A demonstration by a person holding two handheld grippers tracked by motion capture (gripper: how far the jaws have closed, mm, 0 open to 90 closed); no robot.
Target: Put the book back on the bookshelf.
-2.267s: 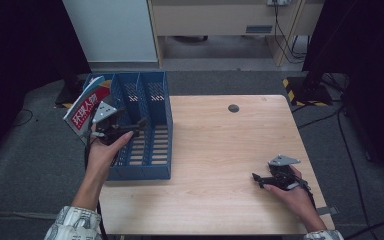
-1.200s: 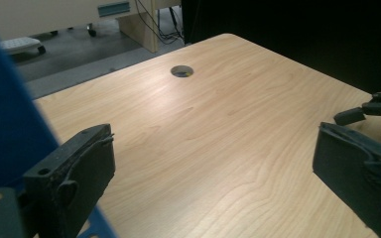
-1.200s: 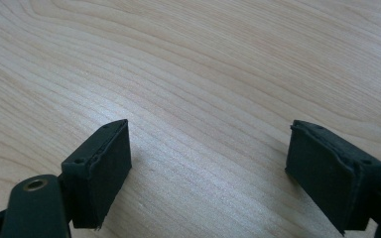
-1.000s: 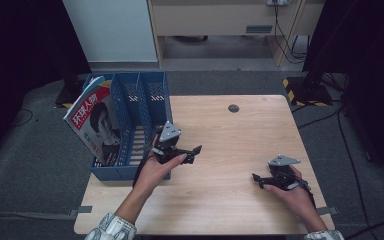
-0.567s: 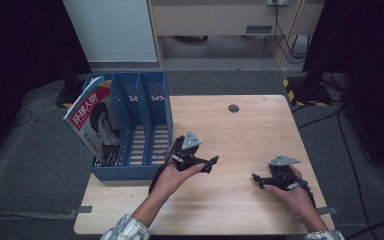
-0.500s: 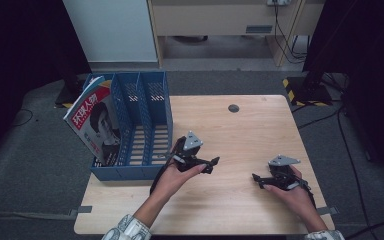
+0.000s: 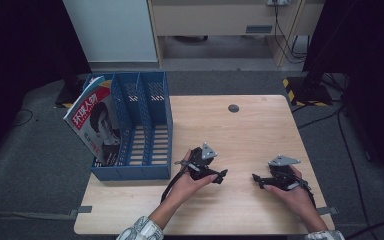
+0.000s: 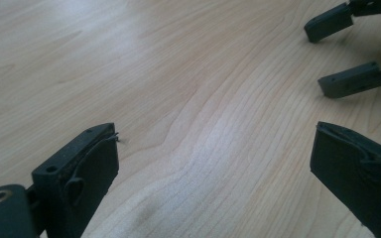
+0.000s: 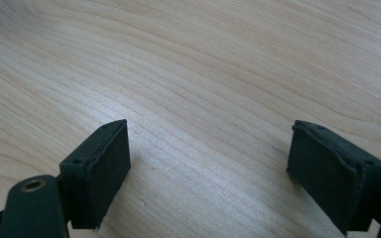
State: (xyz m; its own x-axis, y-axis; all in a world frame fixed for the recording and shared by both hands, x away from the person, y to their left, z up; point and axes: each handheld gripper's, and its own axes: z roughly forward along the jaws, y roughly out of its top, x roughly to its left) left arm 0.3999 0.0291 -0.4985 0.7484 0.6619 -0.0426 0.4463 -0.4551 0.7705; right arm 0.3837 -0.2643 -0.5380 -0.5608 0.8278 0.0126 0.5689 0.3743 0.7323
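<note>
- On the counter (image 7: 260,130), both grippers rest low, jaws spread and empty: left gripper (image 7: 219,176) faces right gripper (image 7: 258,178), tips near.
- Magazine (image 7: 99,125) stands upright in the blue rack (image 7: 145,127), left of the left gripper, the nearer one.

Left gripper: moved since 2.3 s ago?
Yes. The left gripper has gone from the blue file rack rightward and toward the person, out over the bare table, near the right gripper.
</note>
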